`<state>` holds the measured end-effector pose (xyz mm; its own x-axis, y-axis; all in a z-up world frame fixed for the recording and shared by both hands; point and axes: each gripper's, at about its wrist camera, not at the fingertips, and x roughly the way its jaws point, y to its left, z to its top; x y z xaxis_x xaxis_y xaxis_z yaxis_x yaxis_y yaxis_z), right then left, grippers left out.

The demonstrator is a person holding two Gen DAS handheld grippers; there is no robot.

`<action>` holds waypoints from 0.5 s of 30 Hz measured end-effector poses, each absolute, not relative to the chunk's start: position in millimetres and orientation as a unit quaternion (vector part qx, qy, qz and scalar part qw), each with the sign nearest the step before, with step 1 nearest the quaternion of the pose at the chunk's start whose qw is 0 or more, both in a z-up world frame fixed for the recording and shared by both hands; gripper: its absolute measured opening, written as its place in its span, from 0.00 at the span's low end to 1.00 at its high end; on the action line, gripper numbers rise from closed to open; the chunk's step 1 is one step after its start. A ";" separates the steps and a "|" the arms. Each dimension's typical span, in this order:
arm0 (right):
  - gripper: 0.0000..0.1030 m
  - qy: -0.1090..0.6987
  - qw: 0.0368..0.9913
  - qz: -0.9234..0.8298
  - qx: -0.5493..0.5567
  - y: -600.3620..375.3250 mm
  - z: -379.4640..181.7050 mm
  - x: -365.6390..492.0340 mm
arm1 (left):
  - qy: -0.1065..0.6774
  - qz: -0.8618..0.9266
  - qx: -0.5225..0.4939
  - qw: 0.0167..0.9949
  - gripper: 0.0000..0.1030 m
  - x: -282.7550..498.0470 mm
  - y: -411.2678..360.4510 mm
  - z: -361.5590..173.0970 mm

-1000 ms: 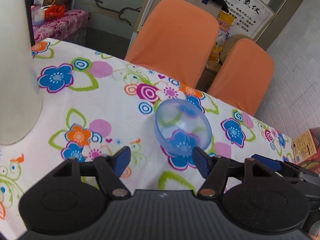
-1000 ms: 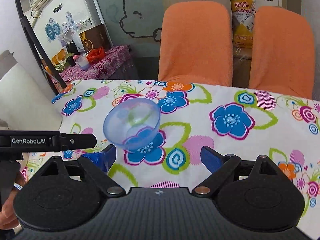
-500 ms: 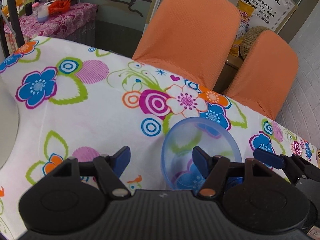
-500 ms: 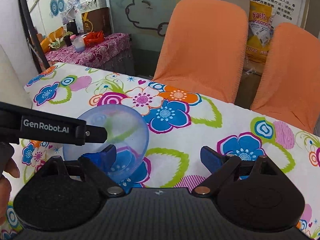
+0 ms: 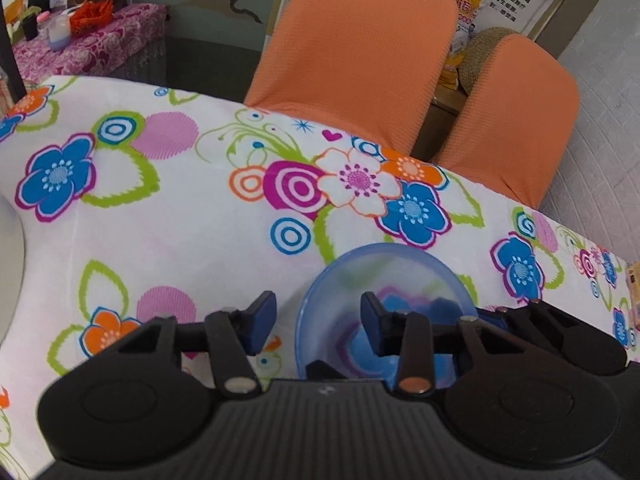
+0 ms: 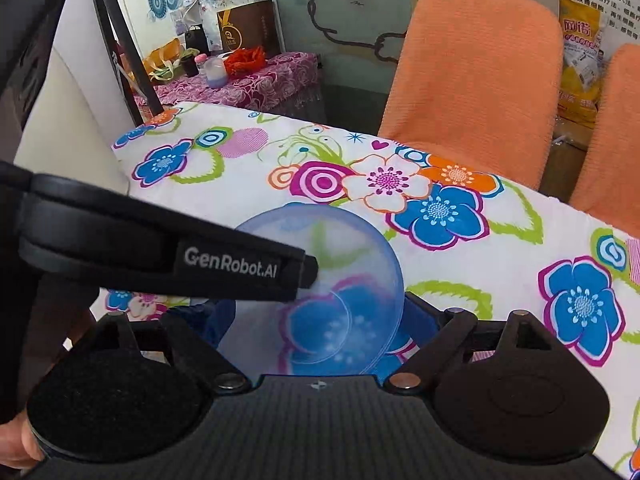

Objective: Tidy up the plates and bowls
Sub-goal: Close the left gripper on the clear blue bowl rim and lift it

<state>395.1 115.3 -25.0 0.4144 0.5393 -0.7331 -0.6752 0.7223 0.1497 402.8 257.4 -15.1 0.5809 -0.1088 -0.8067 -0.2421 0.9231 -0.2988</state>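
Straddling bowl (image 5: 384,280) rim — left fingers (image 5: 262,320) apart | right fingers (image 6: 420,320) flanking it

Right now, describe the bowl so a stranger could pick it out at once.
Start at the table under the floral tablecloth, in front of two orange chairs. Near its front edge, between both grippers, sits the bowl. It is the only translucent pale-blue, round thing there, and the cloth's blue flower shows through it.

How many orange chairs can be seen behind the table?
2. One orange chair stands at the far edge of the table, roughly at its middle; the second chair is beside it, further right. Others may be out of view.
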 end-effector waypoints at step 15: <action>0.74 0.431 0.833 0.340 -0.065 78.6 -0.6 338.9 | 0.454 -0.037 -0.187 0.871 0.39 340.9 211.2 13.7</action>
